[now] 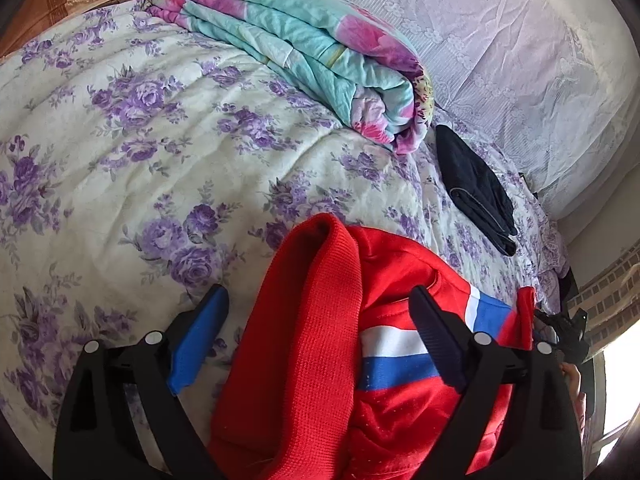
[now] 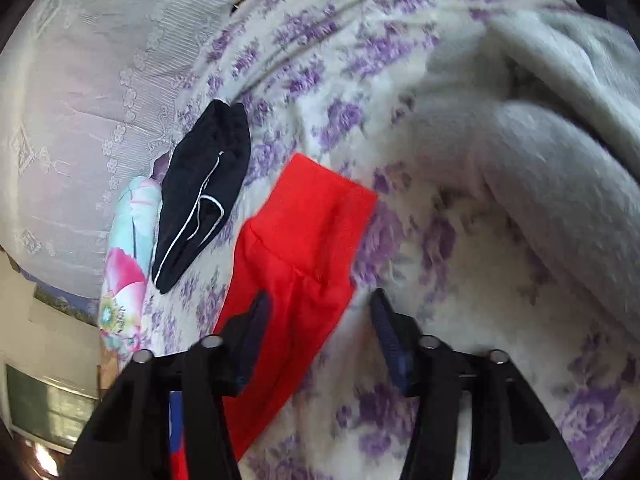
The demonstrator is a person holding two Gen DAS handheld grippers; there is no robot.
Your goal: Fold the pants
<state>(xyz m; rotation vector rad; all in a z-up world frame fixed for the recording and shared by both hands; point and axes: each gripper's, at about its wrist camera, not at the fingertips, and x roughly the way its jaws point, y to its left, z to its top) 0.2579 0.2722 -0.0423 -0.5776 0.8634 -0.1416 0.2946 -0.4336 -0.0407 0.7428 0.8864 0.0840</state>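
The left gripper [image 1: 320,336] stood wide open over the bed [image 1: 120,152], the red pants [image 1: 312,352] bunched loose between its fingers, nothing pinched. The right gripper [image 2: 320,340] was blurred, jaws apart, a red cuff [image 2: 316,216] lying between them; no grip showed. The risk: closing on one layer only, so the fold would drag crooked, or the bedspread get caught too. Farther off lay a black garment [image 1: 476,192], then a folded quilt [image 1: 304,52].

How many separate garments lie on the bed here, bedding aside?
2 for certain: red pants with blue and white stripes, nearest the cameras, and a folded black garment beyond, beside the folded floral quilt. Others may be hidden.
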